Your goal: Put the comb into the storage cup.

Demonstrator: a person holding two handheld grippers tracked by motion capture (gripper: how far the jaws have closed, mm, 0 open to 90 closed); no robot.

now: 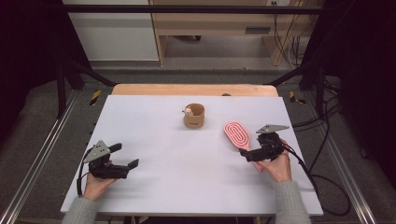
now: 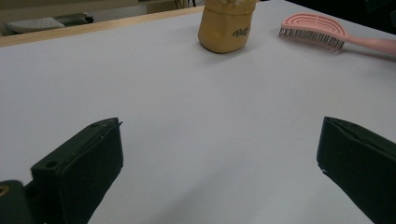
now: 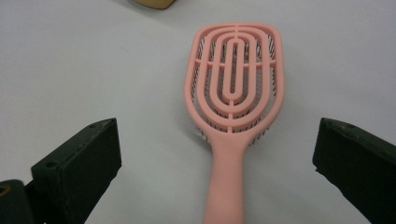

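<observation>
The left tool [image 1: 122, 156] rests low at the near left of the table [image 1: 154, 186], a smooth, matte, pale sheet laid over a light wooden board whose far edge shows beyond it. Its two black, blocky jaws are spread wide with only bare table between them. A grey three-cornered plate sits on top of it, and a dark cable loops back from it past the sleeve.

At the near right, the right tool [image 1: 249, 154] is held in a hand [image 1: 276, 166] in a grey knitted sleeve. Its jaws also stand wide apart, one on each side of the handle of the pink hairbrush [image 3: 233, 98] without pressing on it.

The hairbrush lies flat on the table, bristles down, its handle pointing toward the person and its head angled away to the left. It is smooth, matte pink plastic: a long, rounded paddle head cut into nested oval loops joined by thin cross ribs, with fine dark bristles showing through the slots.

Farther off, near the middle of the table and well apart from the brush, stands a small tan pouch [image 2: 226, 29], soft and rounded, with short dark writing on its side, too small to read, and something pale at its open top.
</observation>
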